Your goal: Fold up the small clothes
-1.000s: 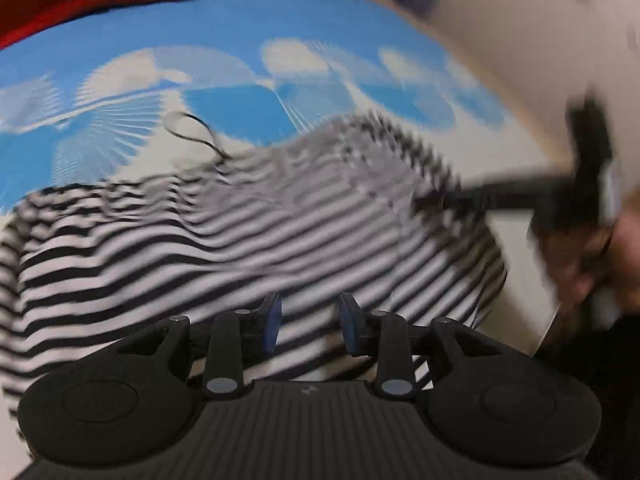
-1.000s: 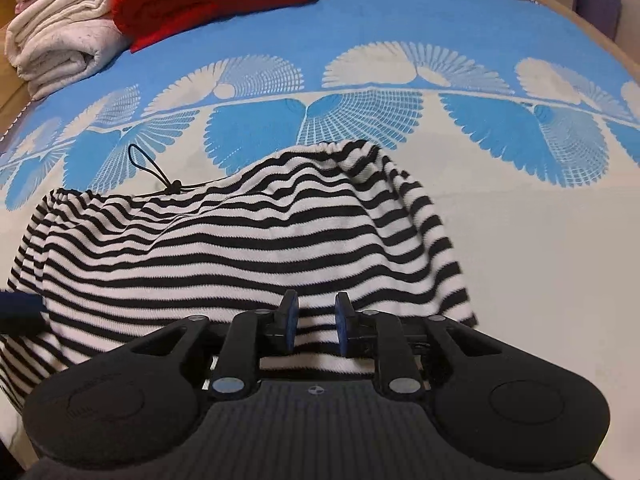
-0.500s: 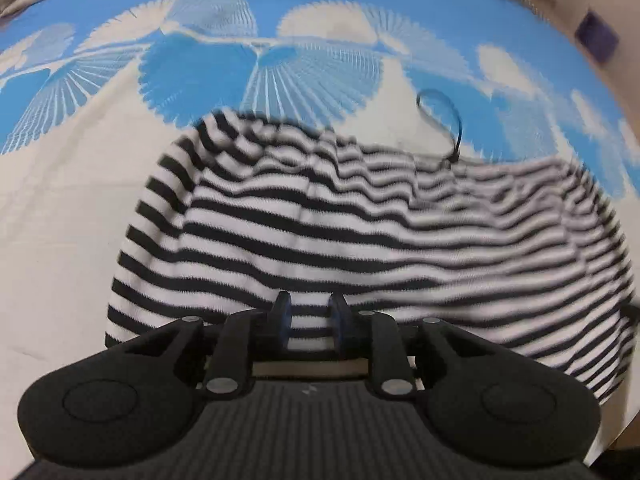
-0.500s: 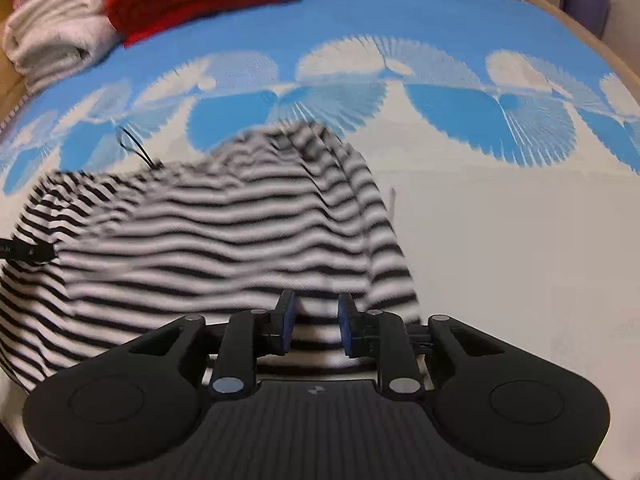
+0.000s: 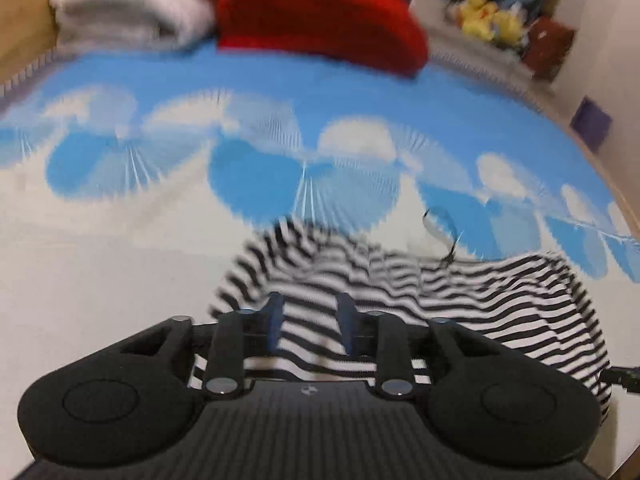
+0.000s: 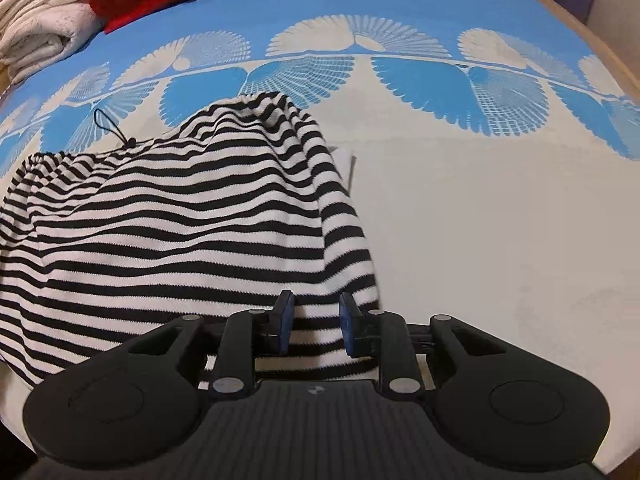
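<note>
The blue-and-white patterned bedspread [image 6: 460,208] fills both views, and my striped garment [image 6: 180,216] lies rumpled across its near part, not yet a tidy fold, so I judge most folding remains. My right gripper [image 6: 315,320] stands narrowly parted with striped cloth between its jaws; my left gripper [image 5: 310,322] has just been opening, cloth between. Only the left view shows yellow plush toys [image 5: 490,20]; only the right shows the drawcord loop [image 6: 108,124] sharply
</note>
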Demonstrator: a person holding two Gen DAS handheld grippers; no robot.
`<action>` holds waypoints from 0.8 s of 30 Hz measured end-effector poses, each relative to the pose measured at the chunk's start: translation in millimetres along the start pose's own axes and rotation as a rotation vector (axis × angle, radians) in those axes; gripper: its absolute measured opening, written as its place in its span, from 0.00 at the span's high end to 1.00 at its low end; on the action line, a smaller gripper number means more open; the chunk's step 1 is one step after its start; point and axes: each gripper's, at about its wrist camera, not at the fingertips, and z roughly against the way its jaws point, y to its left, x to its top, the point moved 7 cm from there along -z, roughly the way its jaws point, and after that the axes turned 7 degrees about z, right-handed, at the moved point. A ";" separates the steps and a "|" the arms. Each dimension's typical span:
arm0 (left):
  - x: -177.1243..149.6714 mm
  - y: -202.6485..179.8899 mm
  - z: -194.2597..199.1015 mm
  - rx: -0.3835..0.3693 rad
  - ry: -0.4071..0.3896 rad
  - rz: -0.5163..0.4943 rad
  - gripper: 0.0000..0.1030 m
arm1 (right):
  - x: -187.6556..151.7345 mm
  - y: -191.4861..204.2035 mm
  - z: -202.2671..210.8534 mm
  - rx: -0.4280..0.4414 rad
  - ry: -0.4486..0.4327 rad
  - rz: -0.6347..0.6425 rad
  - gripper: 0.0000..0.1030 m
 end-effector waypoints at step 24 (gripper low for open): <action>-16.4 199.1 205.9 -0.015 -0.369 0.282 0.42 | -12.3 61.3 45.5 -0.126 -0.218 -0.049 0.63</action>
